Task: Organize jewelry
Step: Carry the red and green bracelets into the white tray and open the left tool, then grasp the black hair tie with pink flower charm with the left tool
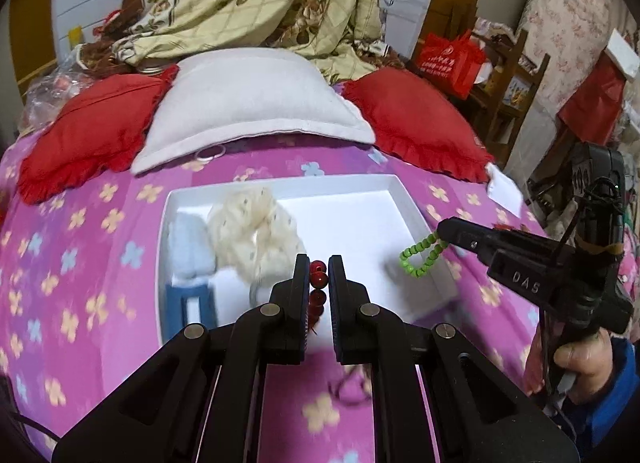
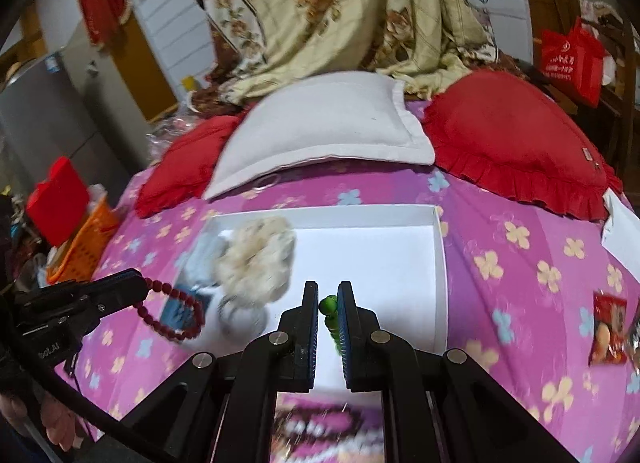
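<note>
My left gripper (image 1: 319, 263) is shut on a red bead bracelet (image 1: 318, 279), which hangs over the near part of a white box (image 1: 404, 199) on the bed. From the right wrist view the same red bead bracelet (image 2: 172, 315) dangles from the left gripper (image 2: 140, 283) at the box's left side. My right gripper (image 2: 328, 289) is shut on a green bead bracelet (image 2: 331, 311) above the white box (image 2: 438, 247). In the left wrist view that green bead bracelet (image 1: 420, 257) loops down from the right gripper (image 1: 442, 229) over the box's right rim.
Inside the box lie a cream scrunchie (image 1: 256, 231), a pale blue cloth piece (image 1: 188, 247) and a blue item (image 1: 192, 305). A white pillow (image 1: 256, 99) and two red cushions (image 1: 84, 131) lie beyond. Snack packets (image 2: 610, 327) lie on the pink floral blanket (image 2: 520, 263).
</note>
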Demonstrator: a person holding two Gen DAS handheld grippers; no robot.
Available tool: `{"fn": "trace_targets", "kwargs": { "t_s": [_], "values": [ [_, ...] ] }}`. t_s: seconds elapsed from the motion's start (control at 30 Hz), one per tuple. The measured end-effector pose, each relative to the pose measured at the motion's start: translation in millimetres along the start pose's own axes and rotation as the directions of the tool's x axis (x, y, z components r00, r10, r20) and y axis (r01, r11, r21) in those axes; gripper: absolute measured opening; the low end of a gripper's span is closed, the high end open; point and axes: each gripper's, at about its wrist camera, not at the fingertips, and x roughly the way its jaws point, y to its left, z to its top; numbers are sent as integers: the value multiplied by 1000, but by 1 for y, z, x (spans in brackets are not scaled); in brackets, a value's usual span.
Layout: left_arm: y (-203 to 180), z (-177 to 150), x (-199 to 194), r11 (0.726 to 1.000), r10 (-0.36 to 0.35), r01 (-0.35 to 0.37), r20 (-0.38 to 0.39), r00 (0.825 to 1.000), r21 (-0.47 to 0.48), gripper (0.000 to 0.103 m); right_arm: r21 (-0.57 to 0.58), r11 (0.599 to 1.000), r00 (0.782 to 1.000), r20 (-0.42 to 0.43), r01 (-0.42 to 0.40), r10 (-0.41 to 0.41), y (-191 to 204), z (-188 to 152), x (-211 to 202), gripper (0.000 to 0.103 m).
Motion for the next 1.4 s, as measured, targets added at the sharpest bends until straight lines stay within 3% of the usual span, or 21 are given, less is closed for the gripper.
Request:
{"fn": "trace_targets", "kwargs": {
  "t_s": [0.17,0.4,0.47,0.53,0.6,0.67,0.83,0.9,0.97,1.03,1.1,1.2,1.4],
  "values": [
    [1,31,59,1000,25,-24,-37,999,9,8,48,999,999,-47,10,-7,-13,25,47,9],
    [16,55,123,999,42,-42,-77,996,6,8,160,985,994,-84,-57,71,-33,46,96,9],
    [19,56,131,999,53,-53,-80,995,6,9,168,985,994,-101,-25,42,-37,45,104,14],
    [24,55,134,999,41,-42,-93,995,-9,13,146,989,995,-104,17,-2,-40,41,103,39],
    [28,51,130,1000,6,-9,-96,995,-23,22,104,993,995,-85,54,-45,-40,34,92,41],
    [26,47,119,1000,10,-12,-86,996,-17,23,79,995,995,-80,67,-61,-41,27,80,41],
    [19,25,66,1000,8,-9,-30,1000,-15,26,32,997,996,-41,75,-74,-43,-11,24,44],
    [16,5,37,1000,7,-7,-5,1000,-14,35,23,997,997,-23,70,-70,-45,-34,0,45],
    [13,-15,18,1000,5,-5,1,1000,-14,36,21,997,998,-13,69,-68,-45,-62,-22,47],
    [11,-40,2,1000,-11,11,-4,1000,-23,39,12,997,997,-1,72,-72,-44,-87,-37,57],
    [7,-65,-5,999,-20,19,-20,1000,-35,44,-3,996,996,9,87,-87,-41,-113,-47,64],
    [-3,-92,3,999,-24,22,-74,997,-26,44,-10,996,996,14,93,-93,-36,-152,-60,64],
    [-40,-114,26,999,-12,17,-125,992,45,44,18,998,997,49,63,-64,-31,-187,-85,64]
  ]
}}
